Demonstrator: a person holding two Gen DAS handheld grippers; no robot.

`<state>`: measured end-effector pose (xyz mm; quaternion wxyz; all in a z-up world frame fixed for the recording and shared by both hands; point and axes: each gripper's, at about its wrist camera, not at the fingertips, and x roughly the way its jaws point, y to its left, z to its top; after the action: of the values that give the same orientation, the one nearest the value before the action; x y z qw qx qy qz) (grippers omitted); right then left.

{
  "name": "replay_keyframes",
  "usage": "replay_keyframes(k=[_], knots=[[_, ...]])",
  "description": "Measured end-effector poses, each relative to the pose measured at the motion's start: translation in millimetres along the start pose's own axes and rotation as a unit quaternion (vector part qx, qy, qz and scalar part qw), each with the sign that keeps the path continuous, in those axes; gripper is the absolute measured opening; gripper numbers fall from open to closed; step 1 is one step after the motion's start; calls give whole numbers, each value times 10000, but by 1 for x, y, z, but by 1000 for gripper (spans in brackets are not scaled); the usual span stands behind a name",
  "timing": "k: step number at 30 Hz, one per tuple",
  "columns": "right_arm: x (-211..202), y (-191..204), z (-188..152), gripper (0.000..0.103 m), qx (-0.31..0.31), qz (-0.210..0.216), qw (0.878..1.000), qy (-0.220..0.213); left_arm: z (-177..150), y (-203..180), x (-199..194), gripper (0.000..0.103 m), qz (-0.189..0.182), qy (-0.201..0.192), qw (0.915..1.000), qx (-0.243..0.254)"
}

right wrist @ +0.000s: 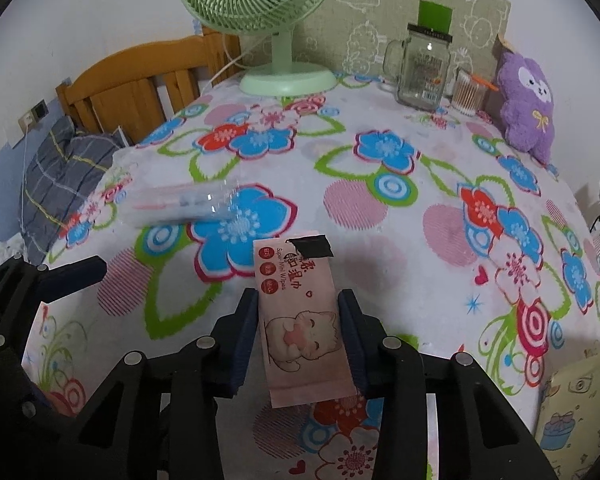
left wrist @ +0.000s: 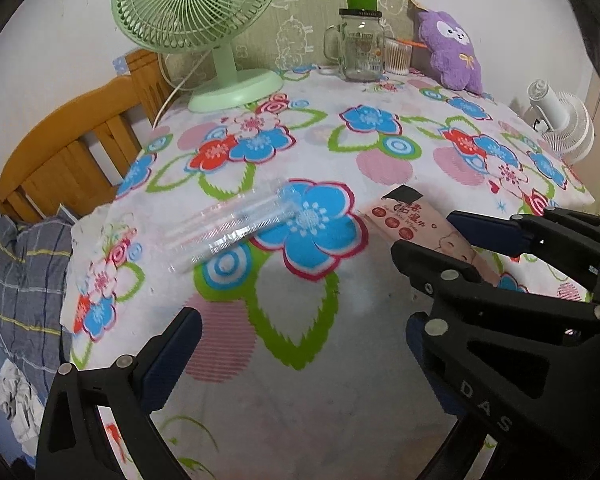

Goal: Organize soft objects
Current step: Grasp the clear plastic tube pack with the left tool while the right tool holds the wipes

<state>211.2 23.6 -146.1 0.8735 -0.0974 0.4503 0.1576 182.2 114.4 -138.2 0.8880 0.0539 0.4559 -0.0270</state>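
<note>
A pink wet-wipes pack (right wrist: 300, 312) with a cat drawing sits between the fingers of my right gripper (right wrist: 298, 300), which is shut on its two long sides just above the flowered tablecloth (right wrist: 380, 208). In the left wrist view the same pack (left wrist: 416, 228) shows between the right gripper's fingers (left wrist: 432, 264). A clear plastic bag (right wrist: 180, 202) lies to the left; it also shows in the left wrist view (left wrist: 228, 228). My left gripper (left wrist: 300, 332) is open and empty, hovering in front of the bag. A purple plush toy (right wrist: 528, 108) leans at the back right.
A green desk fan (right wrist: 268, 20) stands at the back, with a glass mug jar (right wrist: 424, 72) and a cup of cotton swabs (right wrist: 468, 92) to its right. A wooden bed frame (right wrist: 140, 84) and grey pillow (right wrist: 60, 168) lie beyond the left table edge. A white fan (left wrist: 564, 124) stands right.
</note>
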Motion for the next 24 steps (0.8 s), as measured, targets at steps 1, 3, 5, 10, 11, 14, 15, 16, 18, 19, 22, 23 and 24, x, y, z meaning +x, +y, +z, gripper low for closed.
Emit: replay_keyframes(k=[1, 3, 5, 10, 11, 14, 15, 16, 18, 19, 22, 23, 24], knots=[[-2, 1, 2, 43, 1, -2, 10000, -36, 2, 1, -1, 103, 2, -32, 10000, 47], [-5, 2, 6, 43, -17, -1, 10000, -82, 6, 4, 0, 103, -20, -40, 9999, 131], [-6, 4, 10, 43, -45, -14, 9999, -108, 10, 6, 2, 103, -38, -32, 9998, 192], [-5, 6, 20, 43, -8, -2, 9999, -158, 21, 18, 10, 102, -219, 23, 9995, 245], [-4, 7, 22, 43, 6, 10, 9999, -158, 24, 20, 12, 102, -226, 23, 9994, 280], [-1, 8, 27, 43, 22, -6, 9999, -171, 29, 24, 16, 102, -306, 29, 9988, 386], [0, 9, 28, 43, 30, -8, 9998, -173, 31, 26, 18, 102, -350, 31, 9985, 411], [1, 9, 30, 43, 47, -12, 9998, -179, 32, 27, 20, 102, -371, 34, 9984, 416], [4, 9, 34, 43, 87, -6, 9998, -166, 36, 30, 25, 102, -427, 56, 9981, 438], [6, 9, 35, 43, 102, -6, 9998, -162, 38, 33, 29, 102, -481, 74, 9978, 458], [12, 9, 40, 43, 142, 9, 9998, -127, 43, 38, 36, 102, -496, 118, 9974, 501], [14, 9, 41, 43, 151, 7, 9998, -122, 44, 39, 38, 102, -514, 125, 9973, 510], [16, 9, 43, 43, 156, 1, 9998, -116, 46, 41, 41, 102, -527, 134, 9972, 514]])
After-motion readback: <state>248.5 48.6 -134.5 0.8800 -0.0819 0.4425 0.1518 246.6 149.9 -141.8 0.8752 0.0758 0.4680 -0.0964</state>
